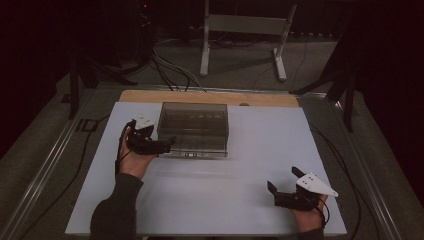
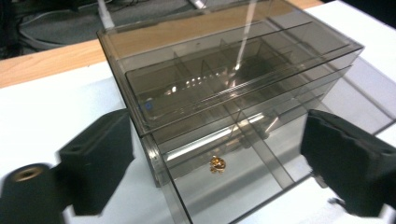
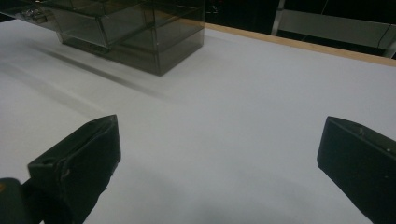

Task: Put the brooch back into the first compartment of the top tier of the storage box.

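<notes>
Gold trinket dropped into the pulled-out drawer

My left gripper (image 2: 205,172) stands open over the small gold trinket (image 2: 217,164) in the smoky clear plastic drawer box (image 1: 192,129); I should back off squarely. My right gripper (image 1: 286,189) idles open.

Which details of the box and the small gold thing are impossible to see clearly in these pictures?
- Gold piece, left gripper view: too small to identify.
- Smoky plastic box, high view: dark walls hide its compartments' contents.
- Box, right gripper view: cut off by the top edge.
</notes>
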